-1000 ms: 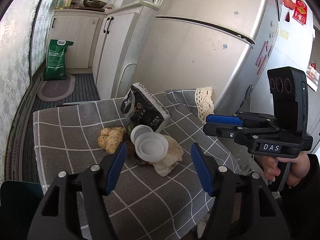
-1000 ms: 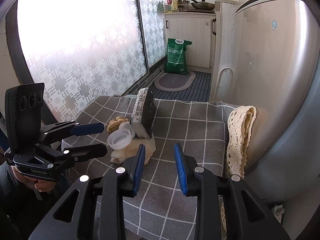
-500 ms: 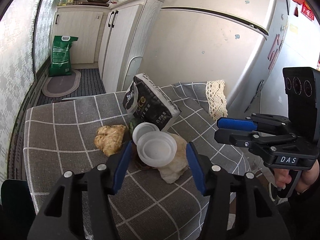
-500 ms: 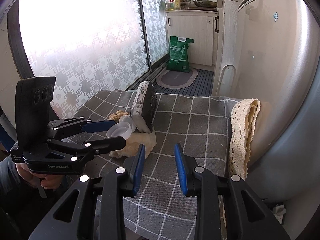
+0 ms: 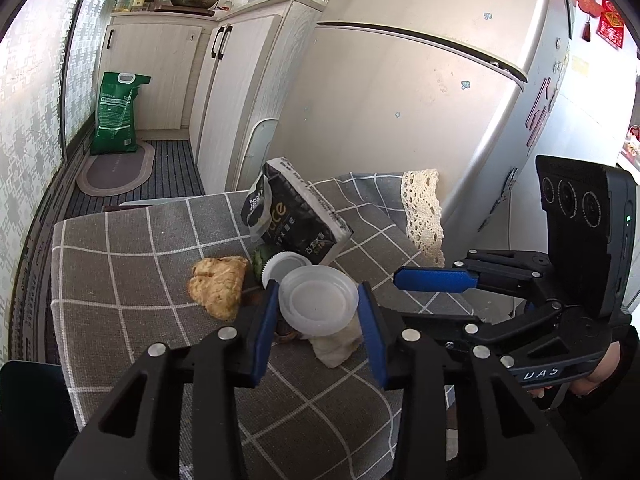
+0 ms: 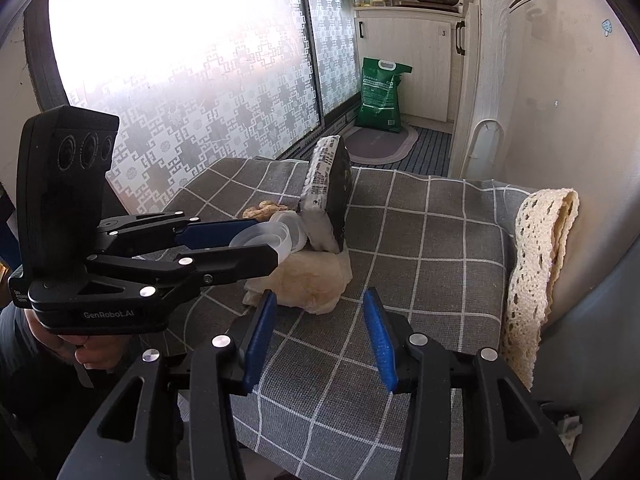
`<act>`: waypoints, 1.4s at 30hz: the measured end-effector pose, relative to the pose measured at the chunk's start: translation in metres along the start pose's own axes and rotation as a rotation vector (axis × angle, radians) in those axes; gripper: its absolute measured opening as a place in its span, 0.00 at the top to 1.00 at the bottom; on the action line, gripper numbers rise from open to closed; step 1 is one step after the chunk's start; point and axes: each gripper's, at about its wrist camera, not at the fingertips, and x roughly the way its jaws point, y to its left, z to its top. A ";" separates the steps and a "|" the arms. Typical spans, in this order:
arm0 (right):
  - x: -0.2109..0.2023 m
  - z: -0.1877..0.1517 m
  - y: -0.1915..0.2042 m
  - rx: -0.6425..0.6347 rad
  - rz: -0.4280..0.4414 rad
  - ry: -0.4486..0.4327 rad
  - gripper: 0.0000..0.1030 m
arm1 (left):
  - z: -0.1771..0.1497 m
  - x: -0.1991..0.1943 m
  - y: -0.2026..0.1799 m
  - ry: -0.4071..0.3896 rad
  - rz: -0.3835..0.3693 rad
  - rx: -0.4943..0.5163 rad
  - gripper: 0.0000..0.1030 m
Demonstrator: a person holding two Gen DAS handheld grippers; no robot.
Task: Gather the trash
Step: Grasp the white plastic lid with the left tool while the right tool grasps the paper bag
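Note:
A white plastic cup (image 5: pixel 318 306) rests mouth-up on a crumpled beige tissue (image 6: pixel 304 280), on the grey checked tablecloth (image 5: pixel 120 272). My left gripper (image 5: pixel 318 286) reaches over the table's near edge. Its jaws are closing on the cup, and both blue pads meet the rim. In the right wrist view the left gripper (image 6: pixel 266 240) flanks the cup (image 6: pixel 260 238). Behind the cup lie a small ridged white cap (image 5: pixel 282 264), a piece of ginger (image 5: pixel 218 284) and a tilted black packet (image 5: pixel 296 212). My right gripper (image 6: pixel 320 296) hovers in front of the tissue, its jaws opening with nothing between them.
A folded lace cloth (image 6: pixel 536 248) hangs at the table's right edge against the fridge (image 5: pixel 400 100). Beyond the table a narrow floor with a mat runs to white cabinets (image 5: pixel 156 80), where a green bag (image 5: pixel 116 120) stands. A patterned window (image 6: pixel 200 80) lines the left side.
The left jaws have narrowed from well apart to the cup's rim. The right jaws stayed narrow, then widened. The left gripper has edged a little closer to the trash pile.

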 end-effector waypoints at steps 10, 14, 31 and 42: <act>0.013 0.001 -0.008 0.086 0.077 0.001 0.50 | 0.006 -0.026 0.009 -0.071 -0.014 -0.017 0.59; 0.015 0.006 -0.006 0.099 0.107 -0.005 0.48 | 0.007 -0.033 0.017 -0.081 -0.004 -0.030 0.59; 0.037 0.012 -0.001 0.115 0.078 0.043 0.54 | 0.003 -0.059 0.037 -0.105 0.019 -0.036 0.59; 0.025 0.018 0.008 0.075 0.007 0.050 0.63 | 0.003 -0.068 0.044 -0.112 0.023 -0.040 0.59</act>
